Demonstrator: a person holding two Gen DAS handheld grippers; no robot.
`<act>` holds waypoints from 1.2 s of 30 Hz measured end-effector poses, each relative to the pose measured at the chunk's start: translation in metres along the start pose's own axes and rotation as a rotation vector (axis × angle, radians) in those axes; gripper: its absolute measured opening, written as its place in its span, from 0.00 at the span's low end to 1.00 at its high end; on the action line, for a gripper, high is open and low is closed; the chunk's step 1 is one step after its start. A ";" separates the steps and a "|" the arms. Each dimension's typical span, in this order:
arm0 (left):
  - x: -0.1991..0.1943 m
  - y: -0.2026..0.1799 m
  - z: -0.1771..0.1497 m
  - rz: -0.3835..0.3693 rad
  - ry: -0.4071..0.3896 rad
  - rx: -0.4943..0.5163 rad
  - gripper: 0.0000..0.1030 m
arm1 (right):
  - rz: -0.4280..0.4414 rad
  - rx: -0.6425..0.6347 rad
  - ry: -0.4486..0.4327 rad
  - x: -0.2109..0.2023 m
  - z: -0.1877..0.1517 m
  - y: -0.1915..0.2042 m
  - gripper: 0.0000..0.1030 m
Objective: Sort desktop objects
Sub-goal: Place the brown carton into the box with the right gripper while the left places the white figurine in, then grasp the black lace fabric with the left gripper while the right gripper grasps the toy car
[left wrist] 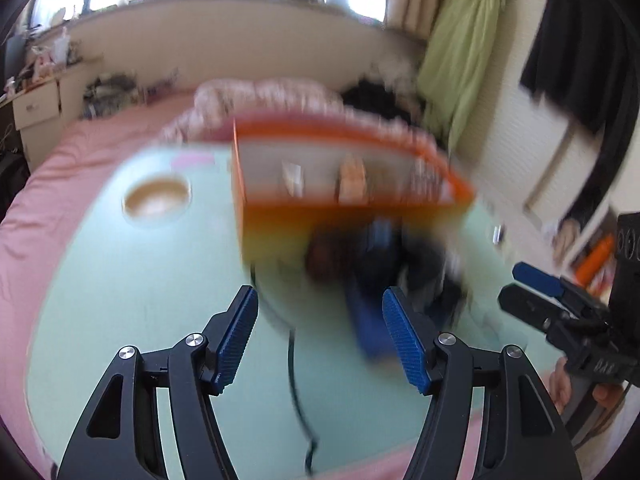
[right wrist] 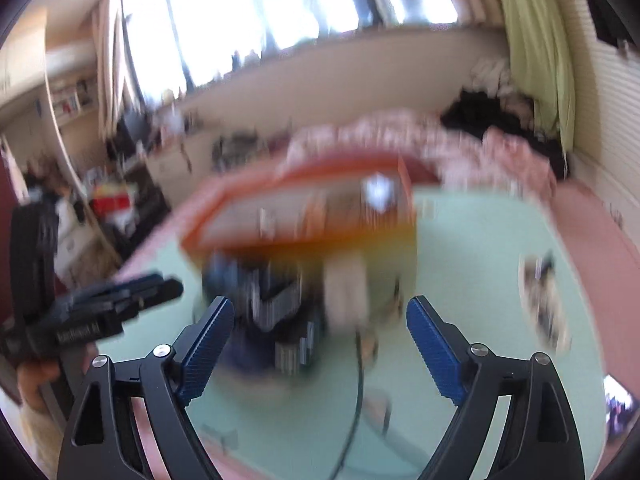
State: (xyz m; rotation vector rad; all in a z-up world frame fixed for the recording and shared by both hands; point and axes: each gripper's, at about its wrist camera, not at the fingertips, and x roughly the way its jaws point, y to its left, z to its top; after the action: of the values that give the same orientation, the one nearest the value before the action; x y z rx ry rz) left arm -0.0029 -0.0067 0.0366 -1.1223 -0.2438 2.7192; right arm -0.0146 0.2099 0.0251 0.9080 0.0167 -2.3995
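Observation:
Both views are blurred by motion. An orange-rimmed box (left wrist: pixel 348 176) with several small items inside stands on the pale green table (left wrist: pixel 140 280); it also shows in the right wrist view (right wrist: pixel 304 216). A blurred heap of dark and blue objects (left wrist: pixel 376 272) lies in front of it, also in the right wrist view (right wrist: pixel 276 308). A black cable (left wrist: pixel 294 368) runs toward me. My left gripper (left wrist: pixel 320 332) is open and empty above the table. My right gripper (right wrist: pixel 320 344) is open and empty; it appears at the right of the left wrist view (left wrist: pixel 536 284).
A round wooden dish (left wrist: pixel 156 198) sits on the table at the left. A small dark item (right wrist: pixel 544 300) lies at the table's right. A pink bed (left wrist: pixel 80 148) with a rumpled quilt surrounds the table. A green cloth (left wrist: pixel 460 48) hangs at the back.

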 end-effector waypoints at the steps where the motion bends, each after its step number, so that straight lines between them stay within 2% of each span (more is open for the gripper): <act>1: 0.004 -0.002 -0.011 0.013 0.025 0.015 0.63 | -0.010 -0.014 0.028 0.005 -0.011 0.003 0.86; 2: 0.009 -0.004 -0.020 0.029 0.044 0.034 0.65 | -0.049 -0.044 0.062 0.015 -0.024 0.008 0.85; 3: 0.010 -0.008 -0.026 0.053 0.012 0.069 0.75 | -0.099 -0.096 0.026 0.015 -0.029 0.015 0.90; 4: 0.012 -0.012 -0.030 0.103 -0.006 0.099 0.83 | -0.137 -0.124 0.044 0.020 -0.032 0.019 0.92; 5: 0.017 -0.015 -0.032 0.153 -0.012 0.121 0.94 | -0.156 -0.144 0.053 0.023 -0.032 0.024 0.94; 6: 0.020 -0.016 -0.034 0.169 -0.023 0.127 1.00 | -0.153 -0.141 0.059 0.025 -0.032 0.024 0.98; 18: 0.027 -0.013 -0.035 0.142 -0.051 0.136 1.00 | -0.174 -0.127 0.044 0.028 -0.036 0.017 1.00; 25: 0.017 -0.013 -0.041 0.143 -0.057 0.127 1.00 | -0.172 -0.127 0.044 0.027 -0.036 0.017 1.00; 27: 0.009 -0.015 -0.040 0.117 -0.060 0.108 0.97 | -0.170 -0.122 0.041 0.025 -0.034 0.019 1.00; 30: -0.007 -0.019 -0.029 0.065 -0.094 0.084 0.86 | -0.163 -0.110 0.034 0.021 -0.030 0.018 1.00; 33: -0.020 -0.034 -0.011 0.009 -0.153 0.088 0.86 | -0.160 -0.099 0.029 0.020 -0.029 0.016 1.00; 36: -0.011 -0.057 0.011 -0.003 -0.152 0.146 0.86 | -0.159 -0.099 0.029 0.019 -0.029 0.016 1.00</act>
State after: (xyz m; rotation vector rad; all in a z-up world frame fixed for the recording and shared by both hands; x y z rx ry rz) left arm 0.0030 0.0451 0.0646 -0.8775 -0.0664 2.7703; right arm -0.0004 0.1925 -0.0058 0.9262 0.2246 -2.5064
